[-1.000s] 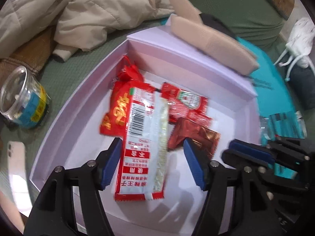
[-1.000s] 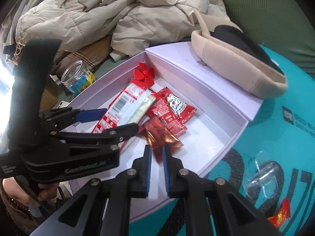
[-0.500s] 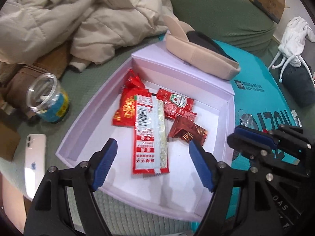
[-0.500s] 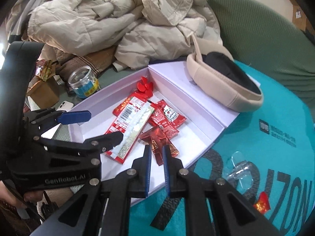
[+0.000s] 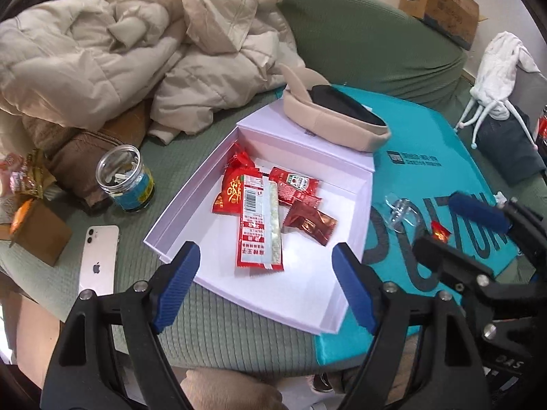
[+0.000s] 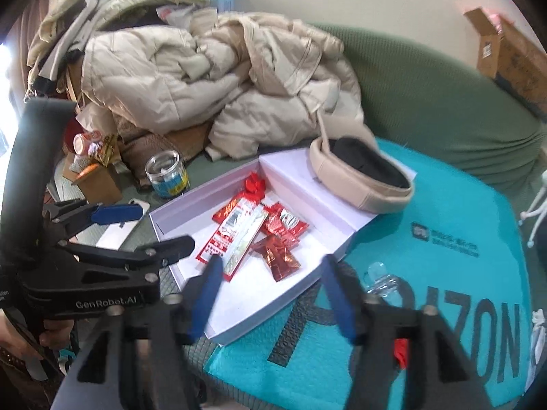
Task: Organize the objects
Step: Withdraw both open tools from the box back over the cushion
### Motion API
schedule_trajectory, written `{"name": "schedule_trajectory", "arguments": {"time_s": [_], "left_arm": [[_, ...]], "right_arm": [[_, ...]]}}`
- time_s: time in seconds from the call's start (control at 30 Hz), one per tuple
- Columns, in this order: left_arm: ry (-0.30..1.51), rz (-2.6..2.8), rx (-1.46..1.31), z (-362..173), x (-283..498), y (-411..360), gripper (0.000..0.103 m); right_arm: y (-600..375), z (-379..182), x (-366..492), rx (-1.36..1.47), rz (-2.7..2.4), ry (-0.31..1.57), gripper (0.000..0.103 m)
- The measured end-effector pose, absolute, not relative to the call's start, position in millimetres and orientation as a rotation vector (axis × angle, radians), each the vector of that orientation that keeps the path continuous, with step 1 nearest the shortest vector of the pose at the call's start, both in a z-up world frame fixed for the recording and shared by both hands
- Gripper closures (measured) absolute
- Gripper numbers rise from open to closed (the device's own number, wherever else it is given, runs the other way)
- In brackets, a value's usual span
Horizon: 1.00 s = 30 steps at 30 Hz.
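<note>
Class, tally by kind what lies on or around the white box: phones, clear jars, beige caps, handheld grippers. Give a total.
phone: 1
clear jar: 1
beige cap: 1
grippers: 2 (left gripper, right gripper)
Total: 5

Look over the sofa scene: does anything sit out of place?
Yes. A small red sweet wrapper and a clear plastic hook lie loose on the teal mat, outside the white box holding the other red packets.
</note>
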<state>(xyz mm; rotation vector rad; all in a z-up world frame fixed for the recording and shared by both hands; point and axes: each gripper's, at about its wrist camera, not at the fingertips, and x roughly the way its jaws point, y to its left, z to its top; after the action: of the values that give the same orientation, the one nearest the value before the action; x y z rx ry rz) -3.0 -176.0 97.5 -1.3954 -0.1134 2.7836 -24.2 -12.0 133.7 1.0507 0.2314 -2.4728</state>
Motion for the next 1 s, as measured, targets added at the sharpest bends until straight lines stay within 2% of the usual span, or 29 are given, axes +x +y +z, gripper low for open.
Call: {"name": "schedule_trajectory", "arguments": {"time_s": [0.5,1.0], "left_arm": [[-0.026,2.842,-1.313,134,49,-151,0.021],[0.056,2.756,-1.239,144,79,-87,0.021]], "right_arm": [[15,167,29,0.966,-2.535,0.194,0.035],[76,170,82,0.985,-2.625,0.12,0.035]]}}
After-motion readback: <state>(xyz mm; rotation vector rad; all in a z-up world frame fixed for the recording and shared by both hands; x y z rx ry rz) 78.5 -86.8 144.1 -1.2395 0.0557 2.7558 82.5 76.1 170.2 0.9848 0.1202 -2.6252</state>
